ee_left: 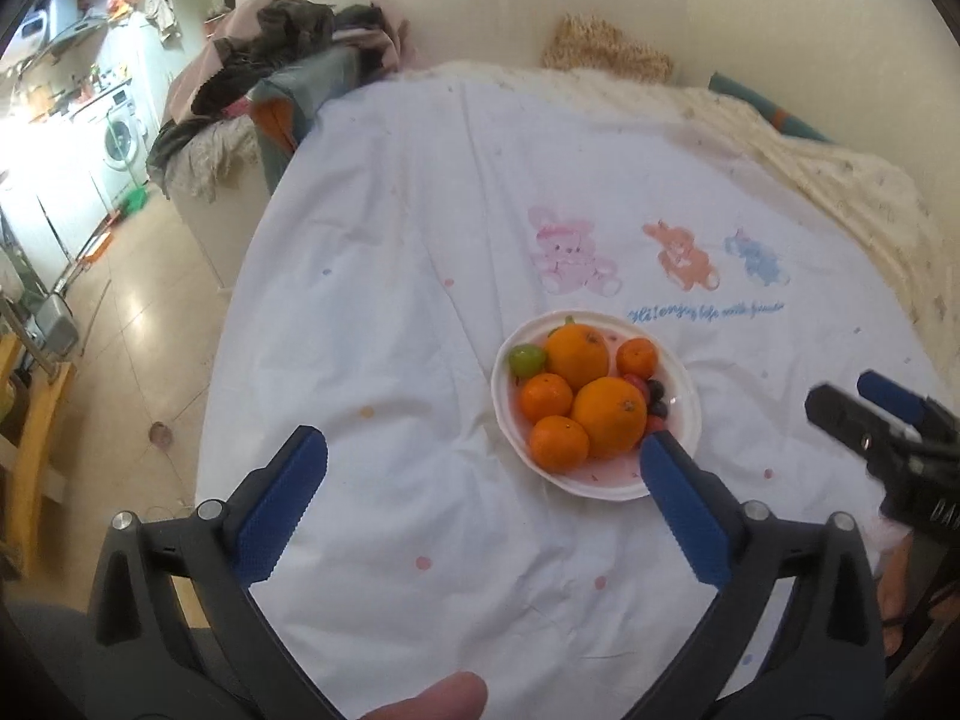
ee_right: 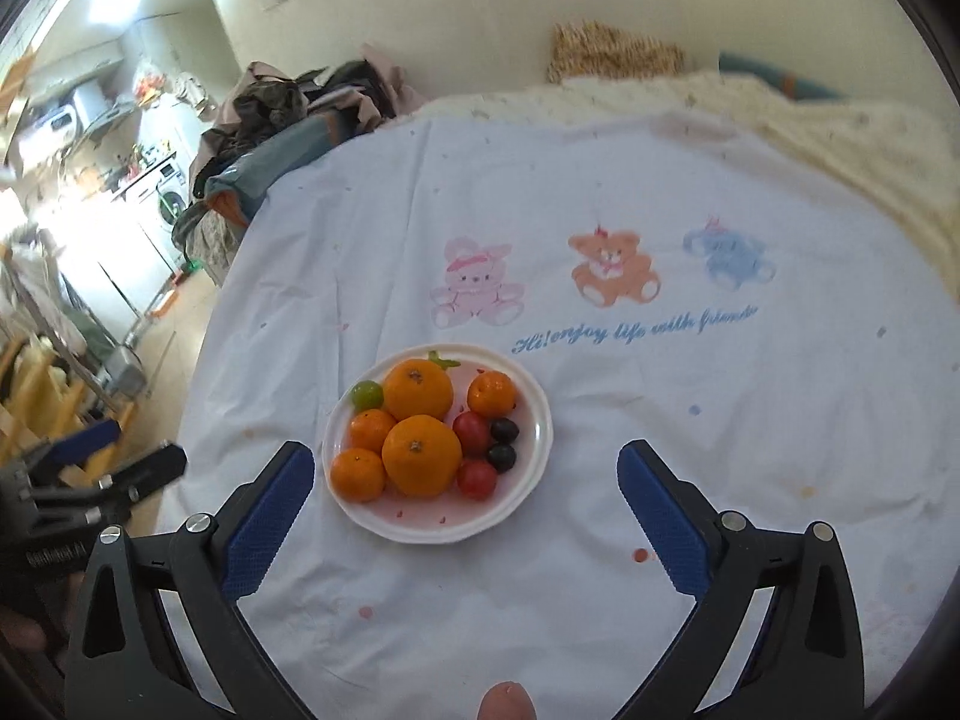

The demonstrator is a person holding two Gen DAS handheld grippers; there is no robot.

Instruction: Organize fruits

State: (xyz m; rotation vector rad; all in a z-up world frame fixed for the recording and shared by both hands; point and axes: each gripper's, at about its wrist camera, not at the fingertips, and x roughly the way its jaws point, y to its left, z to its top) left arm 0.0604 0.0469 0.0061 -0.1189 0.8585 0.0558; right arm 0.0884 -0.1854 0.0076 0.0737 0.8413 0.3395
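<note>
White plate (ee_right: 528,462): rests on a white bedsheet (ee_right: 660,450) printed with three cartoon animals, near the sheet's left edge. Contents: two large oranges (ee_right: 422,456), three small mandarins (ee_right: 357,474), one green fruit (ee_right: 367,394), red cherry tomatoes (ee_right: 477,479), two dark grapes (ee_right: 501,456), all gathered together on the plate.

Left gripper (ee_left: 483,450): jaws spread wide, nothing between them, raised above the sheet near the plate.

Right gripper (ee_right: 465,468): jaws spread wide, empty, likewise above the sheet.
</note>
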